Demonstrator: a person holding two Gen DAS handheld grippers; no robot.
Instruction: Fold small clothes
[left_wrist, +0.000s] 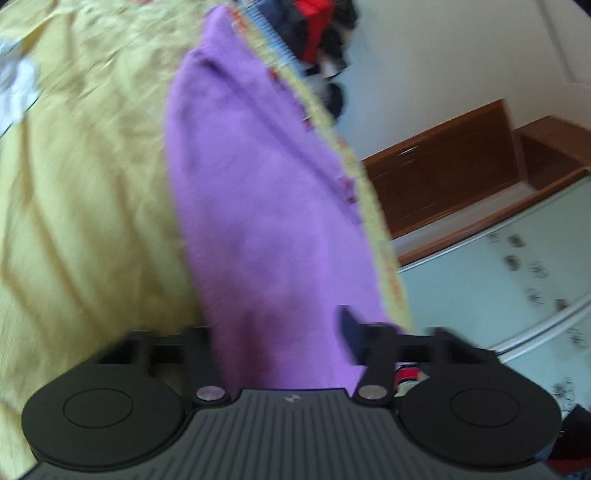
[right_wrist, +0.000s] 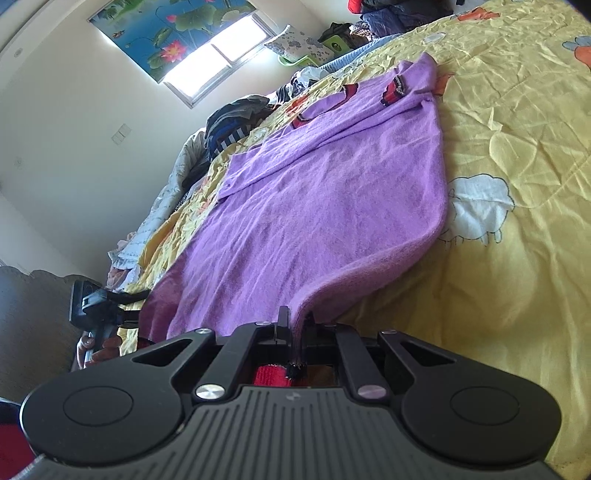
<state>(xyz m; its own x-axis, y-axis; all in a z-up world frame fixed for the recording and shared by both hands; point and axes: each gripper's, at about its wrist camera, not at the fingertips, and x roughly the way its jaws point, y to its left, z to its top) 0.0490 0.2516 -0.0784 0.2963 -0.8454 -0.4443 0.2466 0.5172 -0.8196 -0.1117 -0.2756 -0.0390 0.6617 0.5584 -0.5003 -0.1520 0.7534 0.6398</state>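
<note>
Purple sweater (right_wrist: 332, 192) lies flat with red trim, hem pinched by right gripper (right_wrist: 295, 325); left gripper (left_wrist: 277, 332) clamps fabric.

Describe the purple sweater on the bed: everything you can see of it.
The purple sweater is a soft, fuzzy knit in lilac with red-and-dark striped trim near its far end. It lies spread lengthwise on the yellow printed bedsheet, one sleeve folded across the body. Its near hem is lifted off the sheet: the right gripper is shut on one corner, the fabric rising in a ridge to it. The left gripper has the other near corner between its fingers; whether it grips is unclear.
</note>
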